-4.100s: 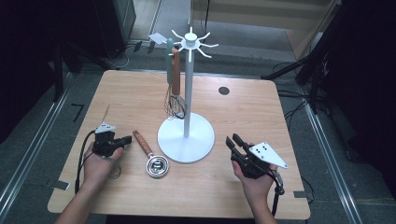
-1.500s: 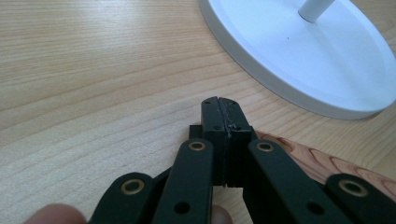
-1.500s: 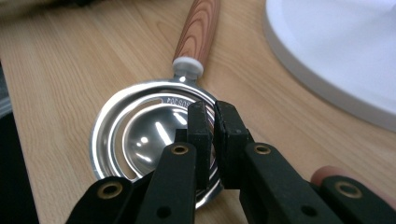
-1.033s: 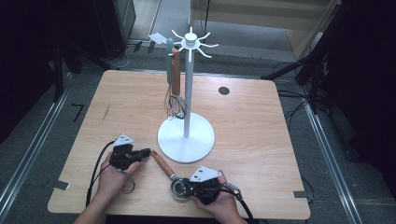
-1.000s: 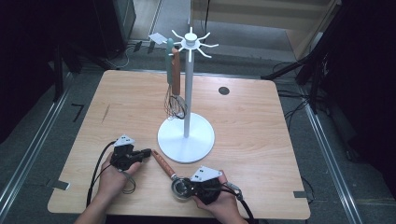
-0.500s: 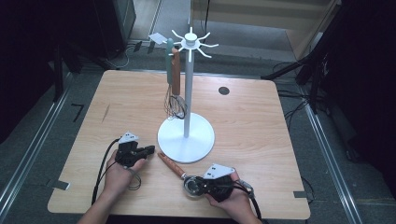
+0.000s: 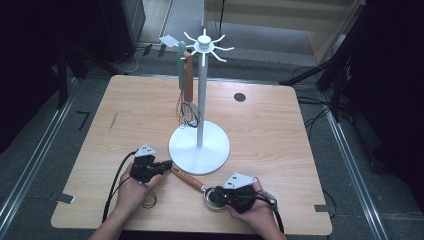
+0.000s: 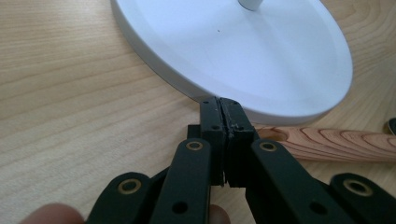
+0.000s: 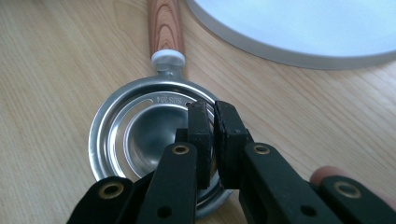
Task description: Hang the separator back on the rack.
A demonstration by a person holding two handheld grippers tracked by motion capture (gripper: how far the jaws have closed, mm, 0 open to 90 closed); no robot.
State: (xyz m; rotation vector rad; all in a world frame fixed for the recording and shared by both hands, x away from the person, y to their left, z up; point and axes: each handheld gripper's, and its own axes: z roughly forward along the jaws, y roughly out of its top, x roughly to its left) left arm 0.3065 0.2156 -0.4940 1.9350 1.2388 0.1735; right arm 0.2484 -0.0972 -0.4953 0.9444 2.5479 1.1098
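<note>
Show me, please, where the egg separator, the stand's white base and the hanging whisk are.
Egg separator (image 9: 140, 135), right gripper view, on its steel bowl.
Stand's white base (image 7: 187, 150), high view, on the disc's left part.
Hanging whisk (image 7: 188, 82), high view, on its wooden handle.

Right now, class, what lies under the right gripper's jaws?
Under the right gripper lies the steel separator head on the table. The jaws and linkage cover its near right rim, so contact there cannot be told.
</note>
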